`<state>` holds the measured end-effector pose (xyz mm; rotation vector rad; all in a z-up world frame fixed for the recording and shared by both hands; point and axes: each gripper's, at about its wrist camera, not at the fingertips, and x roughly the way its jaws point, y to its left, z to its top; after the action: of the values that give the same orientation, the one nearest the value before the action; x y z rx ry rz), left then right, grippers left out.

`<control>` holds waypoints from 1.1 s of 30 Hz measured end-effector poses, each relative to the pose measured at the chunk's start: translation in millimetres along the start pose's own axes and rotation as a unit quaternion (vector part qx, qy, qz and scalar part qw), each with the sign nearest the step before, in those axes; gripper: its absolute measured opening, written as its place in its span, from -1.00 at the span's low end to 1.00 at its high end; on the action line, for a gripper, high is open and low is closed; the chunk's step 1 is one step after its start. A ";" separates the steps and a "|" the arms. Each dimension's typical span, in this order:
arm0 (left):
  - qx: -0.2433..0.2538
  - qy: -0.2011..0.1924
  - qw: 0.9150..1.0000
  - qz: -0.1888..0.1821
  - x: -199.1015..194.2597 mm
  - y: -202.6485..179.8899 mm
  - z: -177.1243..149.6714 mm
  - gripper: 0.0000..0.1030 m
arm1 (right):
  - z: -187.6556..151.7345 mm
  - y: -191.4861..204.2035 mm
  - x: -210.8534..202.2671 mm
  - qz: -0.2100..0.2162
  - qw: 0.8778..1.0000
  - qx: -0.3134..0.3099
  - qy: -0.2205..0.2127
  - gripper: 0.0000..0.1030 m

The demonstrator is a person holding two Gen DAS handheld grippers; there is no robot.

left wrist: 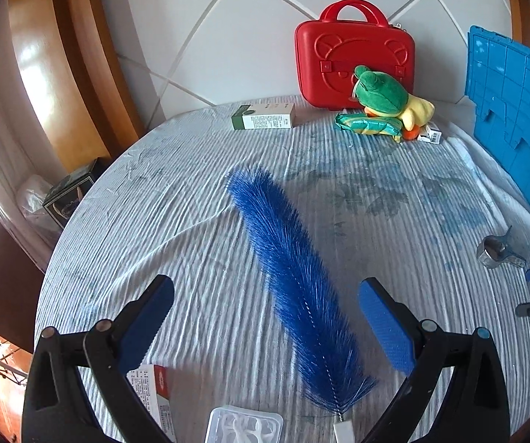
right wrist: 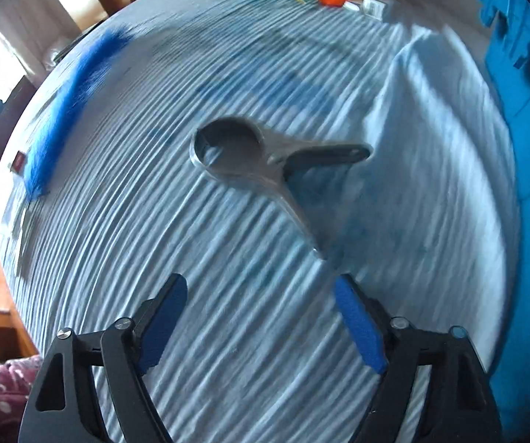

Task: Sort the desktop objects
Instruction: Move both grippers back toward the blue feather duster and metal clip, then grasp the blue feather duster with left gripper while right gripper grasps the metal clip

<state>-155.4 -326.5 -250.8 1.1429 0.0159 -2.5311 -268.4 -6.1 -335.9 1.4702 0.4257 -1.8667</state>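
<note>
A long blue bristle brush lies diagonally on the striped light-blue cloth. My left gripper hovers open over its lower half, one finger on each side and the pads clear of the bristles. A grey metal tool with a ring head and two splayed handles lies on the cloth ahead of my right gripper. That gripper is open and points steeply down, with nothing between its pads; one handle tip ends just short of the right pad. The brush shows blurred at far left.
At the back stand a red case, a green and yellow plush toy, a green packet and a white-green box. A blue crate flanks the right. A clear plastic tray and a printed carton lie near the front.
</note>
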 end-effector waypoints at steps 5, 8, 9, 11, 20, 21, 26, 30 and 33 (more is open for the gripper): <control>0.006 0.001 1.000 -0.005 1.7 -3.7 2.0 0.98 | 6.6 40.6 -24.7 0.083 0.993 -0.058 -0.061 0.62; 0.006 -0.001 1.000 -0.011 0.9 -4.7 1.5 0.97 | 22.1 21.4 -26.4 -0.004 0.995 -0.061 -0.074 0.67; 0.005 0.001 1.000 -0.014 1.6 -4.7 1.2 0.97 | 29.4 8.5 -17.3 -0.029 0.996 -0.047 -0.064 0.67; 0.006 0.003 1.000 -0.016 2.6 -5.9 1.2 0.97 | 34.3 -17.9 -6.1 -0.016 0.999 0.006 -0.044 0.67; 0.009 0.026 0.999 -0.022 23.3 -9.5 -8.8 0.97 | 40.7 29.1 -15.3 0.029 0.997 -0.049 -0.057 0.64; 0.008 0.032 0.999 -0.024 27.3 -10.6 -10.2 0.97 | 47.2 27.1 -11.4 -0.011 0.997 -0.056 -0.056 0.64; 0.018 0.052 0.998 -0.035 40.9 -19.4 -17.5 0.97 | 66.7 2.6 23.1 -0.047 0.999 0.001 -0.022 0.15; 0.013 0.065 0.997 -0.044 53.6 -22.7 -20.1 0.97 | 70.4 10.3 25.8 -0.092 0.996 -0.011 -0.013 -0.19; -0.001 0.090 0.995 -0.047 70.4 -25.7 -23.1 0.96 | 72.2 12.3 29.3 -0.100 0.995 -0.001 -0.013 -0.20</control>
<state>-189.9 -321.5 -321.0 1.3956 0.1212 -2.4981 -313.6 -70.6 -339.9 1.4456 0.5802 -2.0383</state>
